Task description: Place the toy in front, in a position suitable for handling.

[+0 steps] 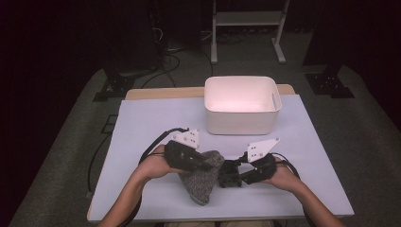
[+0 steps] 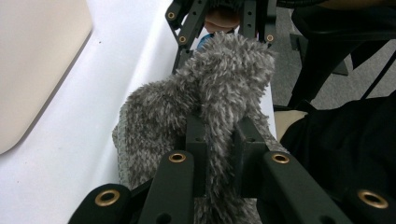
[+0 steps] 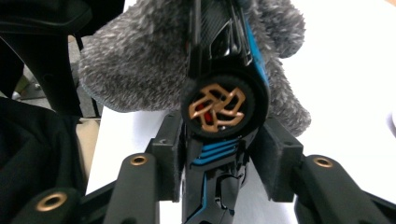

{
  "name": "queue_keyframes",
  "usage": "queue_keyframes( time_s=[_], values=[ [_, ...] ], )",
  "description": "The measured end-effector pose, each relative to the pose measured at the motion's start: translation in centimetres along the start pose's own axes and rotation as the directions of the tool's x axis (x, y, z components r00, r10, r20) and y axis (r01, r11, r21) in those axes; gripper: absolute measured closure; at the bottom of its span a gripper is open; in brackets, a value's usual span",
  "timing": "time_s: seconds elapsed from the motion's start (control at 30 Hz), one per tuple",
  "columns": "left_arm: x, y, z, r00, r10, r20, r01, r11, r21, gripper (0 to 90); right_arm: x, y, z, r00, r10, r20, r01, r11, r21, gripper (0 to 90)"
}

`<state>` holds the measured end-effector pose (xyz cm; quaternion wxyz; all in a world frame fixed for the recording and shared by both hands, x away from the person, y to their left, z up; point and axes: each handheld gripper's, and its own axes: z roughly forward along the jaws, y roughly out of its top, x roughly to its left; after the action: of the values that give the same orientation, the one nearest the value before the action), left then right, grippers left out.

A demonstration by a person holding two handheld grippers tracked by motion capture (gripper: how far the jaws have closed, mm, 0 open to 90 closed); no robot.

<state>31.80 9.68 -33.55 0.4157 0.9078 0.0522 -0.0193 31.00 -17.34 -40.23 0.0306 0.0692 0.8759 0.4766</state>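
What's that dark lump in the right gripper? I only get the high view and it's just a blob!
Observer: It's a toy car, black with blue stripes. The right gripper view shows it up close.
Operator: Does it have cool wheels?
Observer: One wheel faces that camera, and its spokes are gold.
Operator: Is the left gripper really pinching the fuzzy thing?
Observer: Yes. In the left gripper view, the left gripper has its jaws shut on a fold of the fuzzy grey cloth.
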Motion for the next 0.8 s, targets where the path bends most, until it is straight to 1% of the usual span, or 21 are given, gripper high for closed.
queue_keyframes(
  time_s=[0.07,0.13,0.27,0.37,0.47,0.53,0.6,0.63,0.67,0.73,0.77,0.8],
  values=[
    [-0.2,-0.3,-0.3,0.9998,0.005,-0.018,-0.005,1.0000,0.007,79.5,0.1,0.0,0.1,1.0000,-0.004,0.005,0.004,1.0000,0.000,55.7],
    [-0.2,-0.8,-0.6,0.9996,-0.007,-0.026,0.007,1.0000,0.001,79.6,0.1,0.2,0.3,0.9999,-0.016,0.004,0.016,0.9999,0.004,55.8],
    [0.1,-1.9,-0.7,0.9987,-0.047,-0.021,0.047,0.9989,-0.007,79.5,0.2,0.2,0.6,0.9999,-0.013,0.003,0.013,0.9999,-0.003,55.8],
    [0.2,-2.5,-0.6,0.9984,-0.052,-0.024,0.052,0.9987,0.001,79.5,0.2,0.1,0.6,1.0000,-0.003,0.001,0.003,0.9999,-0.016,55.8],
    [0.4,-2.6,-0.6,0.9982,-0.056,-0.023,0.056,0.9984,0.006,79.5,0.0,-0.1,0.7,1.0000,-0.001,-0.003,0.001,0.9997,-0.023,55.8],
    [0.4,-2.4,-0.7,0.9983,-0.054,-0.024,0.054,0.9985,0.005,79.5,0.0,0.0,0.7,1.0000,-0.001,-0.001,0.001,0.9997,-0.022,55.8],
    [0.5,-2.1,-0.9,0.9988,-0.046,-0.019,0.046,0.9989,-0.006,79.5,0.0,0.0,0.7,1.0000,0.003,-0.001,-0.003,0.9997,-0.023,55.8],
    [0.4,-1.8,-1.0,0.9988,-0.046,-0.016,0.046,0.9989,-0.014,79.5,0.0,0.0,0.7,1.0000,0.005,-0.001,-0.005,0.9997,-0.023,55.8],
    [0.4,-1.4,-1.1,0.9992,-0.037,-0.014,0.037,0.9992,-0.017,79.5,0.0,-0.1,0.7,1.0000,0.006,-0.001,-0.006,0.9996,-0.026,55.8],
    [0.3,-0.6,-1.1,0.9997,-0.015,-0.020,0.015,0.9999,-0.006,79.5,0.0,-0.1,0.8,1.0000,0.003,0.002,-0.003,0.9996,-0.027,55.8],
    [0.2,0.0,-1.1,0.9996,-0.002,-0.028,0.002,0.9999,0.011,79.5,0.1,0.0,0.8,1.0000,0.005,0.006,-0.004,0.9997,-0.023,55.8],
    [0.2,0.5,-1.1,0.9996,0.008,-0.029,-0.008,0.9997,0.021,79.5,0.2,0.1,0.9,0.9999,-0.003,0.013,0.003,0.9998,-0.020,55.7]
  ],
)
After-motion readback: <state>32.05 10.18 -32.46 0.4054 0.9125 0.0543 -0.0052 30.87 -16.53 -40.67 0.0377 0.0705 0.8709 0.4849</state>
